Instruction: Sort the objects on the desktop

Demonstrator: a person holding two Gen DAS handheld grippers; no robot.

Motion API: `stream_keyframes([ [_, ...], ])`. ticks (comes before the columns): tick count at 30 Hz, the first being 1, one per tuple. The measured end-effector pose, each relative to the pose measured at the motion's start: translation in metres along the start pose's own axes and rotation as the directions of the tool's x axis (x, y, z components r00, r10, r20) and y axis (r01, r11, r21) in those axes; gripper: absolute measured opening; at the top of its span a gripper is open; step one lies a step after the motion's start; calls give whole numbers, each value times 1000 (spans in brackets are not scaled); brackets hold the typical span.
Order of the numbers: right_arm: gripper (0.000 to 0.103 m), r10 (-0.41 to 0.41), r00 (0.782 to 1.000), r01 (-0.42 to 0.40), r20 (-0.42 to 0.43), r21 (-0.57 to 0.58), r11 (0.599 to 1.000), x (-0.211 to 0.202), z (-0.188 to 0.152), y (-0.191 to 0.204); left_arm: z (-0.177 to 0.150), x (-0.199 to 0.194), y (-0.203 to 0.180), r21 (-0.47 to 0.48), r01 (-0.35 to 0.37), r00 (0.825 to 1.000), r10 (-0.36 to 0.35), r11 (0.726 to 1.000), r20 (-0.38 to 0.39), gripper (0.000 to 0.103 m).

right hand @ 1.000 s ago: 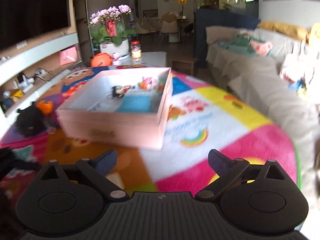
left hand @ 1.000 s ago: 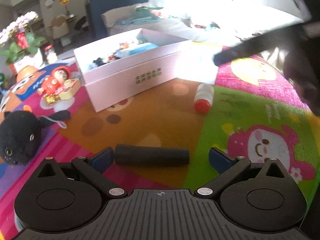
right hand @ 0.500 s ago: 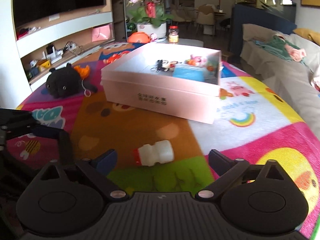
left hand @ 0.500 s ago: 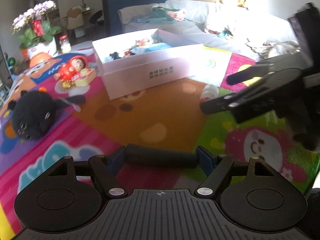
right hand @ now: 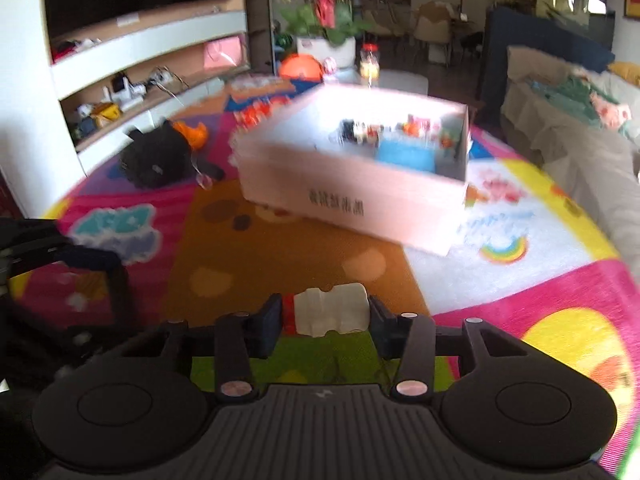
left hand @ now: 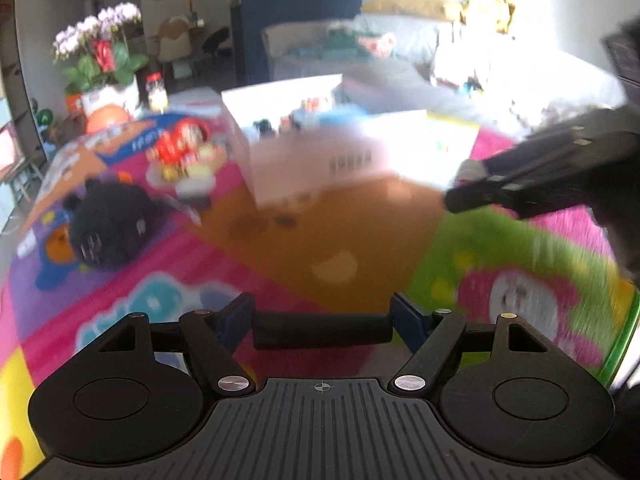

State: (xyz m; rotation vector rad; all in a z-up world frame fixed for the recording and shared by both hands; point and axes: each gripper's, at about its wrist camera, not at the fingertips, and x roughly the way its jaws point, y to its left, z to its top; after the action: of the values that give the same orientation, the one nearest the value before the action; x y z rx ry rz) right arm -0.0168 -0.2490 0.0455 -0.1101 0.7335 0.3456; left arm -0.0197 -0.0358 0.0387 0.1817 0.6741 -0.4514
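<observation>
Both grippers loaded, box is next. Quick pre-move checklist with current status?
1. Left gripper shut on black cylinder, held end to end: ok.
2. Right gripper shut on white bottle, red cap at the left finger: ok.
3. Pink box open on top: ok.
4. Free space inside the box: ok, bare floor beside the small items.
5. Black plush toy out of the path to the box: ok.
6. Grip firmness: cannot tell, frames blurred.

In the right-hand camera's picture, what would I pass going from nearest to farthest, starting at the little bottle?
Small white bottle held in the right hand-held gripper → pink box → jar with a red lid → potted orchid.
</observation>
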Motion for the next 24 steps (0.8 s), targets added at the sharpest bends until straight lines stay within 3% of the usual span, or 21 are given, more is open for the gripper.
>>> stream_keyframes([
  [4, 44, -18, 990, 23, 138, -37, 999, -59, 21, -2, 46, -13, 3, 33, -5, 989, 0, 999, 146, 79],
  [9, 44, -53, 962, 47, 269, 30, 998, -96, 59, -25, 109, 6, -3, 96, -64, 945, 29, 993, 326, 80],
  [10, 44, -56, 959, 45, 278, 47, 998, -95, 67, -30, 118, 15, -3, 91, -73, 939, 38, 993, 342, 91],
  [11, 44, -59, 957, 42, 282, 66, 997, -92, 77, -36, 126, 26, -2, 89, -82, 942, 48, 993, 332, 98],
  [14, 44, -55, 955, 20, 293, 120, 993, -79, 106, -49, 124, 38, 2, 59, -75, 955, 54, 995, 291, 99],
  [16, 44, -41, 954, -2, 296, 141, 990, -68, 124, -55, 105, 37, 8, 40, -49, 966, 37, 998, 257, 100],
  [20, 44, -4, 961, -33, 276, 132, 991, -24, 162, -52, 61, 37, 25, -22, -88, 983, 90, 996, 160, 100],
  [21, 51, -12, 961, -23, 276, 123, 992, -10, 170, -50, 51, 36, 31, -48, -98, 986, 104, 994, 134, 100],
  [22, 69, -29, 962, -4, 272, 119, 993, 3, 177, -48, 41, 35, 36, -71, -110, 987, 117, 991, 110, 100],
  [24, 82, -71, 964, 33, 257, 148, 988, 27, 188, -47, 24, 30, 46, -91, -145, 985, 152, 985, 81, 101],
])
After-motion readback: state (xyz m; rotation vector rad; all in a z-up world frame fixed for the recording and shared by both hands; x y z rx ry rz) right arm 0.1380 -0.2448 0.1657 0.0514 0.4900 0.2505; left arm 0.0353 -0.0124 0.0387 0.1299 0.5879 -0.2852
